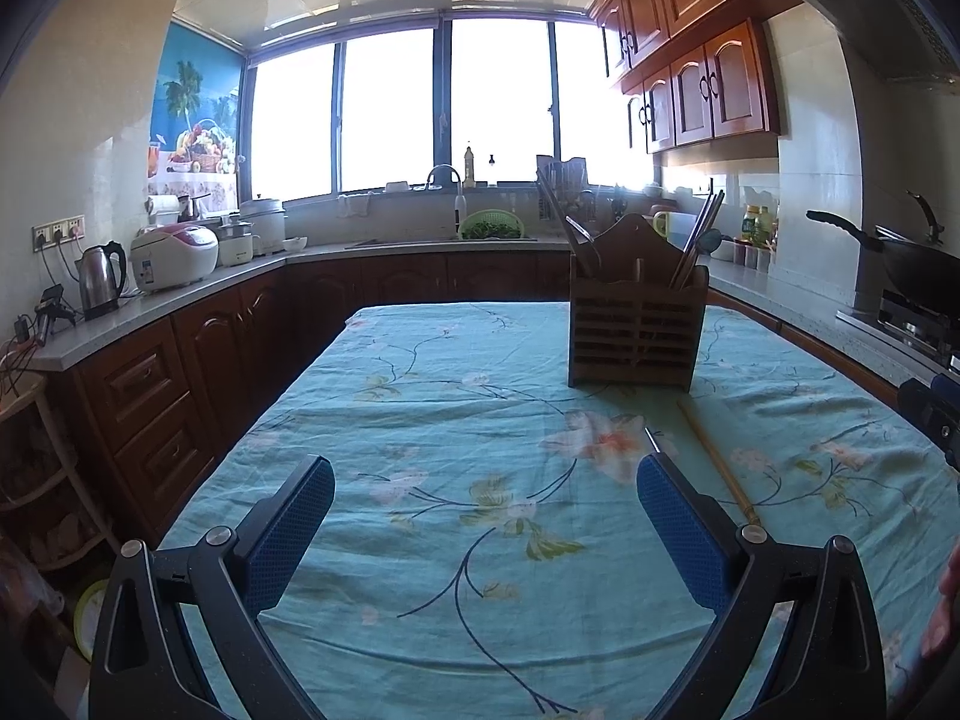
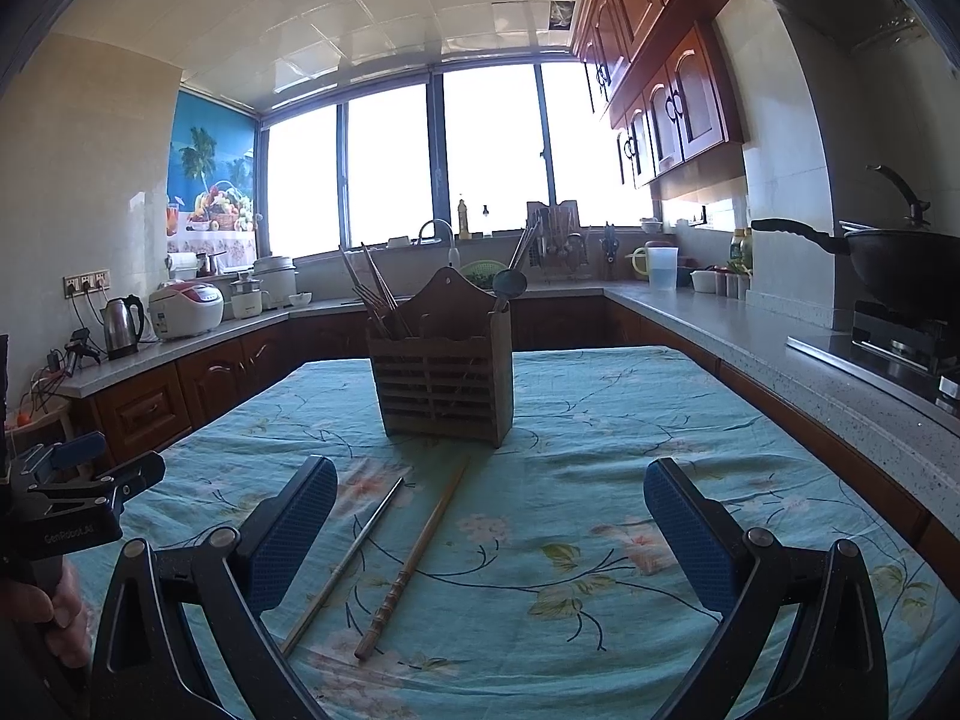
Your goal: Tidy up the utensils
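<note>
A wooden slatted utensil holder (image 1: pixel 636 324) stands upright on the floral tablecloth; it also shows in the right wrist view (image 2: pixel 444 378) with chopsticks and a dark spoon in it. Two loose chopsticks lie in front of it: a wooden one (image 2: pixel 414 558) and a thinner metal-tipped one (image 2: pixel 348 564). In the left wrist view the wooden one (image 1: pixel 717 462) lies just right of my right finger. My left gripper (image 1: pixel 486 486) is open and empty above the cloth. My right gripper (image 2: pixel 489 492) is open and empty, the chopsticks just inside its left finger.
The table (image 1: pixel 420 600) wears a turquoise floral cloth. Kitchen counters ring it: kettle (image 1: pixel 102 279) and rice cooker (image 1: pixel 174 255) at left, sink under the window, wok (image 2: pixel 900 264) on the stove at right. The left gripper's body (image 2: pixel 66 498) shows at the right view's left edge.
</note>
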Tool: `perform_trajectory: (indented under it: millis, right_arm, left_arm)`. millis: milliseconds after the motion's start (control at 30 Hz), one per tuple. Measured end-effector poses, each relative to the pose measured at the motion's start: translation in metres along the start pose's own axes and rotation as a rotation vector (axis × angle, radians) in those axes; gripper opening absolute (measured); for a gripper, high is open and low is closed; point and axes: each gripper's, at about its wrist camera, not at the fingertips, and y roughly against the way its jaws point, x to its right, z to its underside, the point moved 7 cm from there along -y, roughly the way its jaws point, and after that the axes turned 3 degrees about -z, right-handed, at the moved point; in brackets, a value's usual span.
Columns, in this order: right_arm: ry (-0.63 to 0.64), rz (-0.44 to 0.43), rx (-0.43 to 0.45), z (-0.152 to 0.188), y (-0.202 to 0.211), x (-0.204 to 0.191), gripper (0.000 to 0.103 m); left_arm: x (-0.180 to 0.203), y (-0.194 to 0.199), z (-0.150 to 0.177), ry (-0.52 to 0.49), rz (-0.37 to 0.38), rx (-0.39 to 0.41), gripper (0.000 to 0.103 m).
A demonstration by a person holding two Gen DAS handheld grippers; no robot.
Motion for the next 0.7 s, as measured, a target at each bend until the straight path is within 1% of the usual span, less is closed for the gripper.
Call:
perform_trajectory:
  millis: [700]
  right_arm:
    - [-0.016,-0.002,-0.028,0.004,-0.013,0.008,0.103]
  left_arm:
    - [0.008,-0.003,-0.001,0.002,0.006,-0.037,0.102]
